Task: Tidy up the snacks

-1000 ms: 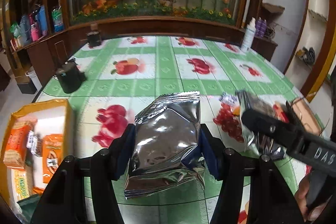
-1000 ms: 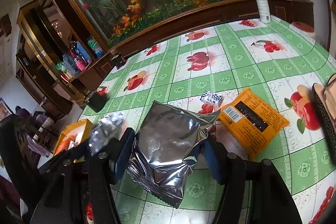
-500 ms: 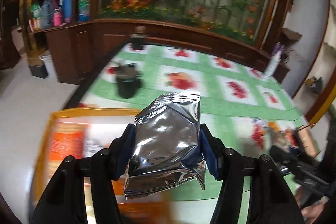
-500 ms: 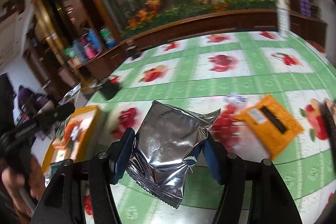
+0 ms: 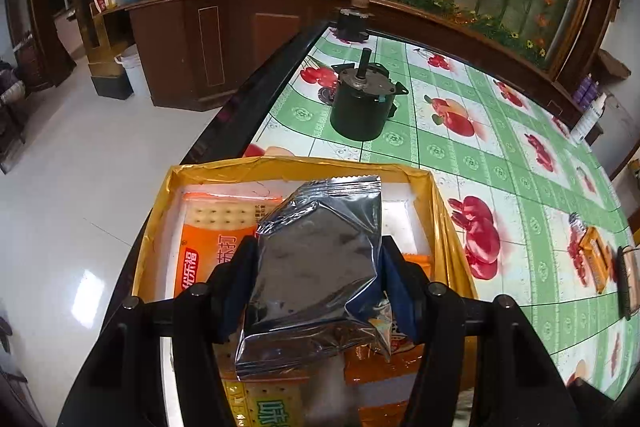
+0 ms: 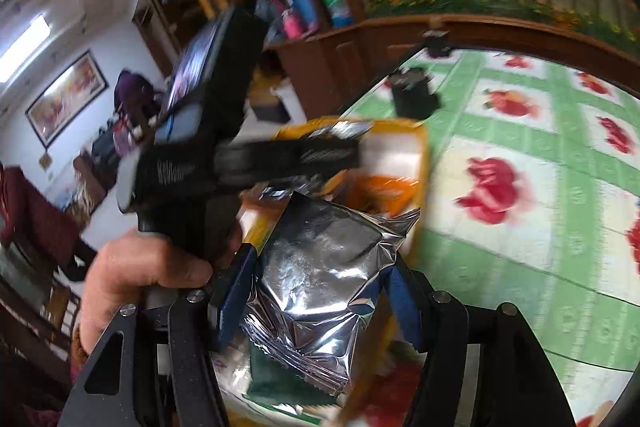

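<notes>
Left wrist view: a silver foil snack packet, unprinted on the side that shows, is clamped between the blue pads of the left gripper and hangs directly over the yellow box, which sits at the table's near left corner. Inside the box, under the packet, lies an orange cracker pack with white Chinese characters on a red oval and a picture of a square cracker, a yellow cracker pack with green Chinese characters nearer the camera, and further orange wrappers to the right; the box's white lining shows at the far end. Beyond the box stands a black cylindrical motor with a stub shaft on the green fruit-print tablecloth, and far to the right of the box lies a small orange packet. In the right wrist view, blurred by motion, the right gripper is closed on a second silver foil packet, held over the near edge of the same box. Just left of the box, the person's left hand grips the handle of the left gripper, whose black body carries white lettering too smeared to read, its silver packet's top seam showing above the box.
</notes>
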`<state>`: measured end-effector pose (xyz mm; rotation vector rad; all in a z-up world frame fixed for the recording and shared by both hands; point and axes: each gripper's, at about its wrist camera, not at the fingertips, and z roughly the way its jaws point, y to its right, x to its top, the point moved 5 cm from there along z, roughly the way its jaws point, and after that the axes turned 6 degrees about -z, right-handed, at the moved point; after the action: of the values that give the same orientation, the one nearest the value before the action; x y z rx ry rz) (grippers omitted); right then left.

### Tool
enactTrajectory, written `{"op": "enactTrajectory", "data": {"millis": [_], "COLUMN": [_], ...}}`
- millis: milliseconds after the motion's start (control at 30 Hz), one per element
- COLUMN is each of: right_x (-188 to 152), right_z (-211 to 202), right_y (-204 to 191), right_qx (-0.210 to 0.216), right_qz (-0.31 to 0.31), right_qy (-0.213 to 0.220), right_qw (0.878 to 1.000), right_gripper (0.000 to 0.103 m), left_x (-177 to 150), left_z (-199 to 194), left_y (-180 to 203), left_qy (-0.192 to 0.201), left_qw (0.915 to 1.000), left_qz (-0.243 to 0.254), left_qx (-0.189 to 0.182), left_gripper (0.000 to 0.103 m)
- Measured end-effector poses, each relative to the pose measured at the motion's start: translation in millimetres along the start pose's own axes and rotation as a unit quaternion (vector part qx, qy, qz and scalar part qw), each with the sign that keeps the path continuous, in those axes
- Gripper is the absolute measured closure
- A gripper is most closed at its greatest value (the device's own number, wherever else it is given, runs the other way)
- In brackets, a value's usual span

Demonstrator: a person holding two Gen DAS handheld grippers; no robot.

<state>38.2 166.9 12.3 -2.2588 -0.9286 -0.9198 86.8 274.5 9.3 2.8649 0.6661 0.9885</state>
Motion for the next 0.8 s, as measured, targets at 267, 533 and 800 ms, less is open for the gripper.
{"op": "enactTrajectory", "data": {"millis": [267,533,800], "right_x": [-3,-4,4], "right_z": [23,14,-8], "right_y": [3,5,14], "right_qx": [-0.012,0.000,-0.005], "right_qz": [-0.010,-0.001,0.001], "right_qy": [-0.009,-0.006,0.021], "right_qw": [1.000,1.000,1.000], "right_gripper": [0.033,0.030,0.030], "left_x": [0,1,2], "left_z": [-1,-3,-12], "left_y": [-3,-3,7], "left_qy": [0.005,0.006,0.028], "left_qw": [0.9998,0.9998,0.9996], "left_qz": [-0.006,0.012,0.007], "left_qx": [0.017,0.017,-0.001], "left_gripper": [0.043,0.035,0.033]}}
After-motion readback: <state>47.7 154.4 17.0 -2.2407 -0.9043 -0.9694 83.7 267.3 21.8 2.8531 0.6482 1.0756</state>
